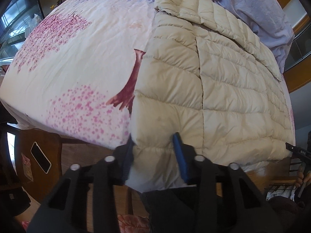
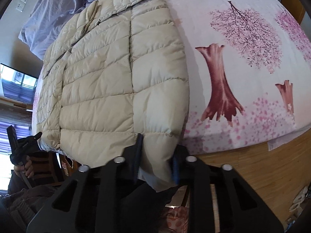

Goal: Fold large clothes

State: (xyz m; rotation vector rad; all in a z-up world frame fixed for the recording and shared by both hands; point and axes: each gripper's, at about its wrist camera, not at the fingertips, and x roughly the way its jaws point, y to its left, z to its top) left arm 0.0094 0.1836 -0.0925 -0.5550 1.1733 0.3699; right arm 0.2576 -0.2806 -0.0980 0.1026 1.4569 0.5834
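A cream quilted down jacket (image 1: 223,81) lies spread on a bed with a pink cherry-tree sheet (image 1: 77,58); it also shows in the right wrist view (image 2: 108,81). My left gripper (image 1: 154,141) is shut on the jacket's near left hem corner, its blue fingers (image 1: 179,151) pressing the padding. My right gripper (image 2: 157,151) is shut on the near right hem corner at the bed's edge. The right gripper also shows at the far right of the left wrist view (image 1: 291,148). The left gripper shows at the left of the right wrist view (image 2: 37,136).
A crumpled lavender blanket (image 1: 258,9) lies behind the jacket at the head of the bed. A phone (image 1: 40,157) rests on a wooden chair to the left. Wooden floor (image 2: 252,170) runs along the bed's near edge. The floral sheet (image 2: 243,58) lies bare beside the jacket.
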